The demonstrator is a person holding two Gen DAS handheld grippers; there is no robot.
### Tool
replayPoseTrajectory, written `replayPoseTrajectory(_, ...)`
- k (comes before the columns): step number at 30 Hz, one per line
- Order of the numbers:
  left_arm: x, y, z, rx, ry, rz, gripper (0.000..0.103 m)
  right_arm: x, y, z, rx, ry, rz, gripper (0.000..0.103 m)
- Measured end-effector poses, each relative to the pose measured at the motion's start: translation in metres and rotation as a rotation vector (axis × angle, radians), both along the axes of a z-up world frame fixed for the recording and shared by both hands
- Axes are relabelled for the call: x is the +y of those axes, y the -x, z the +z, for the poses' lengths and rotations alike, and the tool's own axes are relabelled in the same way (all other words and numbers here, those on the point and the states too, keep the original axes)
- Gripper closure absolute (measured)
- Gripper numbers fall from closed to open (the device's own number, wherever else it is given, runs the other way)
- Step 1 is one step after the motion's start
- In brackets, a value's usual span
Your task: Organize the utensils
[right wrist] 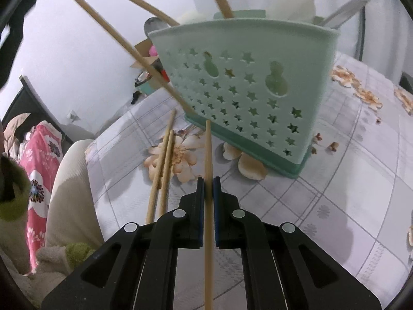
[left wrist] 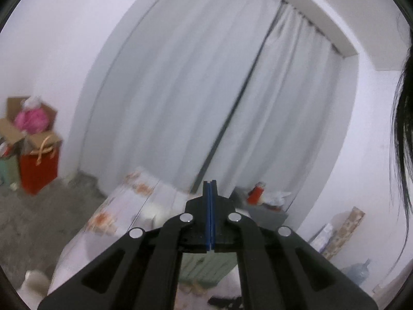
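In the right wrist view my right gripper (right wrist: pixel 208 180) is shut on a wooden chopstick (right wrist: pixel 208 155) that runs between its jaws, its tip toward the base of a mint-green utensil holder (right wrist: pixel 245 85) with star holes. Two more chopsticks (right wrist: pixel 161 170) lie on the floral tablecloth (right wrist: pixel 348 180) to the left. Several chopsticks (right wrist: pixel 124 41), a metal spoon (right wrist: pixel 152 27) and a white spoon (right wrist: pixel 343 13) stand in the holder. In the left wrist view my left gripper (left wrist: pixel 211 184) is shut and empty, raised above the table (left wrist: pixel 124 206) and pointing at the curtains.
A person's cream-trousered leg (right wrist: pixel 69 180) is beside the table's left edge. In the left wrist view grey curtains (left wrist: pixel 206 90) fill the back, a red bag and cardboard box (left wrist: pixel 33 142) stand at the left wall, and a red item (left wrist: pixel 256 193) sits on a dark stand.
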State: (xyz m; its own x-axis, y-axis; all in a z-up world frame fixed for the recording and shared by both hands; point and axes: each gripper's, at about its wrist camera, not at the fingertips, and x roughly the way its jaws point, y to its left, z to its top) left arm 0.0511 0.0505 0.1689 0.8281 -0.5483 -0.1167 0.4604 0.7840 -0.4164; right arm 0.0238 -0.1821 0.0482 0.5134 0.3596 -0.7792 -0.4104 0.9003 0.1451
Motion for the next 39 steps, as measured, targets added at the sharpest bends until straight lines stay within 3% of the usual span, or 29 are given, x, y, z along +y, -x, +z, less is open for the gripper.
replayPoseTrajectory(4,-0.014,-0.015,0.012,-0.018,0.008,-0.035,0.103,-0.003,0.001,0.003,-0.010,-0.013,-0.014,0.098)
replayPoseTrajectory(8,-0.015,-0.024,-0.001,0.037,0.005,-0.033,0.103,-0.007,0.003,0.003,-0.007,-0.027,-0.020,0.098)
replayPoseTrajectory(17,0.020,-0.035,-0.076,0.292,-0.075,0.077,0.103,-0.006,-0.007,-0.004,0.017,-0.032,0.003,0.098)
replayPoseTrajectory(20,0.038,-0.045,-0.110,0.425,-0.037,0.104,0.102,-0.006,-0.012,-0.007,0.026,-0.033,0.005,0.098)
replayPoseTrajectory(25,0.057,-0.086,-0.161,0.643,0.084,0.137,0.077,-0.004,-0.016,-0.014,0.040,-0.036,0.009,0.098)
replayPoseTrajectory(27,0.054,-0.106,-0.176,0.717,0.080,0.178,0.075,-0.003,-0.015,-0.016,0.044,-0.035,0.008,0.098)
replayPoseTrajectory(35,0.018,-0.162,-0.208,0.799,-0.210,0.346,0.074,-0.006,-0.014,-0.020,0.048,-0.035,-0.014,0.098)
replayPoseTrajectory(39,0.001,-0.170,-0.208,0.787,-0.336,0.403,0.074,-0.006,-0.014,-0.021,0.051,-0.038,-0.018,0.098)
